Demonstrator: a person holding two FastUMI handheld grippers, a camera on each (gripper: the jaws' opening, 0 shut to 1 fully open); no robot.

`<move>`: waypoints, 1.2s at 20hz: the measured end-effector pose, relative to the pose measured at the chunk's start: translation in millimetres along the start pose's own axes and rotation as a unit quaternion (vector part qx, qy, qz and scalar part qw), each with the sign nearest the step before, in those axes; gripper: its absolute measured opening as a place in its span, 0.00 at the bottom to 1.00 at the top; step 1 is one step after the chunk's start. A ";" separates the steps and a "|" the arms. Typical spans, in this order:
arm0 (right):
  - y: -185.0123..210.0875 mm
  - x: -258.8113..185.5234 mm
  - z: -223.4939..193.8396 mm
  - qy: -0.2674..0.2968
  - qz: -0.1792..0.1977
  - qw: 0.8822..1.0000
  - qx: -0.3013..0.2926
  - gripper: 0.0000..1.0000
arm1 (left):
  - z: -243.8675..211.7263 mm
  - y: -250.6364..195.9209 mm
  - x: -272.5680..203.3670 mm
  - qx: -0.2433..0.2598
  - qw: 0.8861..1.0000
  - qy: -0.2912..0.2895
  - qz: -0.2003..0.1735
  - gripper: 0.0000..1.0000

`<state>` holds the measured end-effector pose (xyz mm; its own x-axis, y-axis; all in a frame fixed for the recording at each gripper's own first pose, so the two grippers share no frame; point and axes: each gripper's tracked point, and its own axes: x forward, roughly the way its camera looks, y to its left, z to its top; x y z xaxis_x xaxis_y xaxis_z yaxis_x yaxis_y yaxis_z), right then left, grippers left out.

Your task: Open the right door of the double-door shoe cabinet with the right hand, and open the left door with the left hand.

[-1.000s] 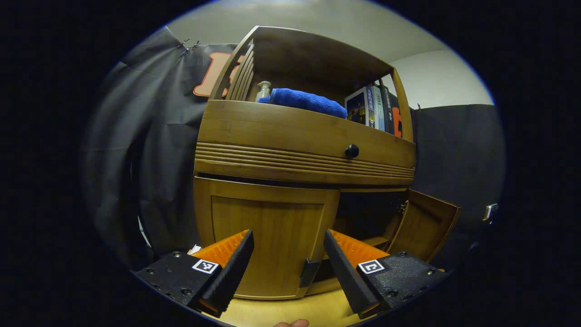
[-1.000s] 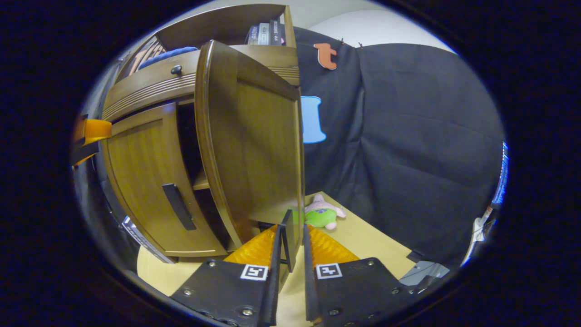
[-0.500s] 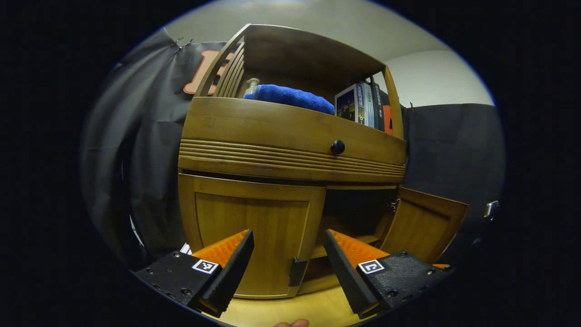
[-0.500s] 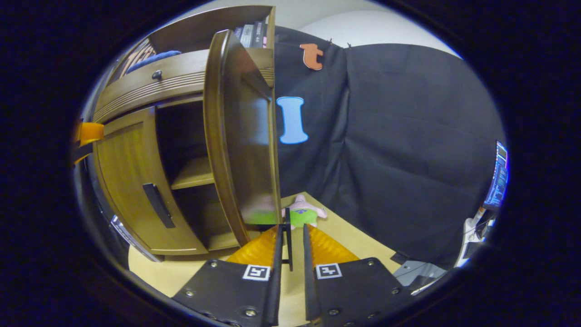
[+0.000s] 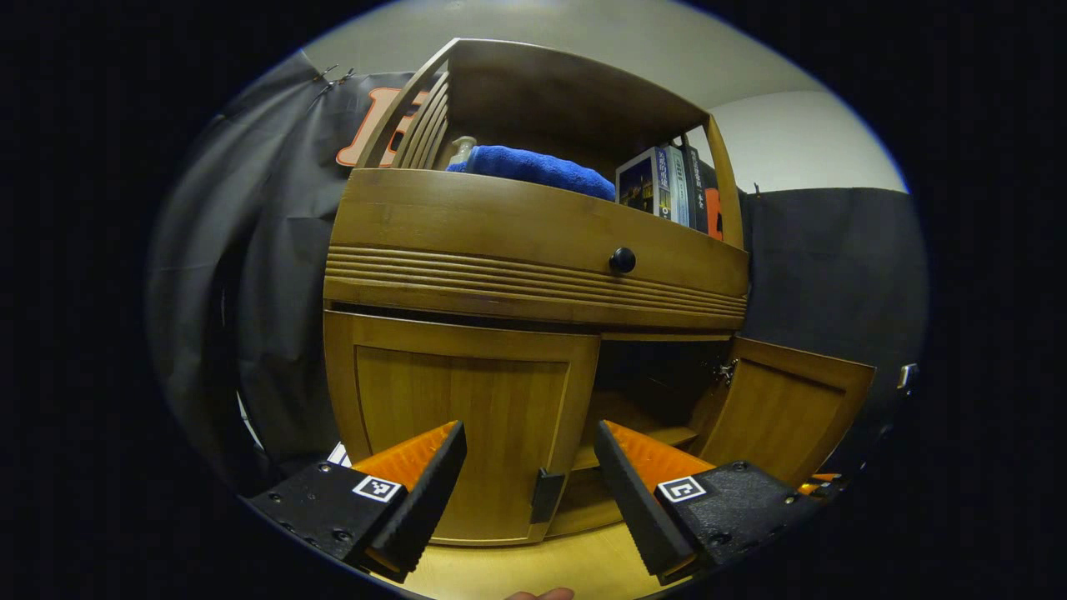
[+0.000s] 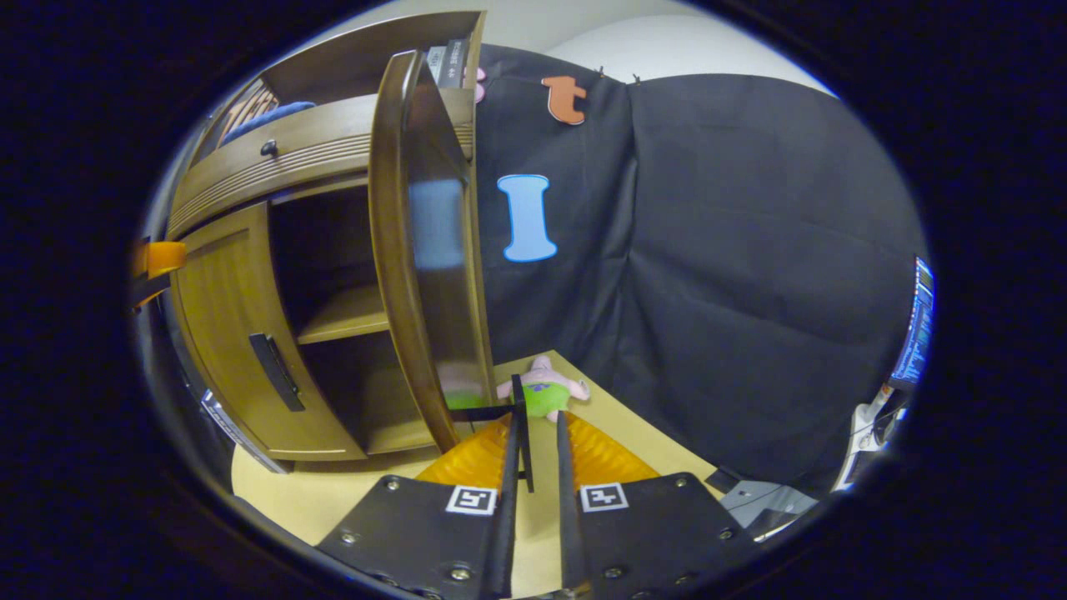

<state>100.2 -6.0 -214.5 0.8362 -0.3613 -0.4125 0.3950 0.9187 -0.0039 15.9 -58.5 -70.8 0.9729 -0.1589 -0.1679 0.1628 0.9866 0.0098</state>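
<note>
The wooden shoe cabinet (image 5: 533, 225) stands straight ahead in the left gripper view. Its left door (image 5: 458, 417) is closed, with a black handle (image 5: 546, 496) low on its right edge. My left gripper (image 5: 528, 433) hangs open just in front of that handle, apart from it. The right door (image 5: 792, 408) is swung wide open. In the right gripper view the right door (image 6: 425, 250) stands edge-on, and my right gripper (image 6: 533, 421) is shut on its thin black handle (image 6: 520, 425). The left door (image 6: 233, 350) and the left gripper's orange finger (image 6: 158, 257) show at the far left.
Above the doors is a drawer with a black knob (image 5: 622, 260). The top shelf holds a blue towel (image 5: 533, 167), a bottle (image 5: 461, 150) and books (image 5: 667, 187). A pink and green plush toy (image 6: 546, 392) lies on the light wooden floor (image 6: 633, 433) beyond the right door.
The right door has swung farther open with my right gripper still shut on its handle. My left gripper has shifted slightly, and the left door's handle now sits between its open fingers in view.
</note>
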 end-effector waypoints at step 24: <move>-50.5 -3.3 23.0 -0.048 -0.095 0.994 0.001 0.22 | -38.9 -15.3 28.4 -0.009 0.998 0.055 -0.016 0.93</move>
<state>86.3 -54.9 -192.0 0.7787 -0.5418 -0.3164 0.5499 0.8322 -0.0718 34.6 -76.7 -114.1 0.9431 -0.1855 -0.2759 0.1891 0.9819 -0.0138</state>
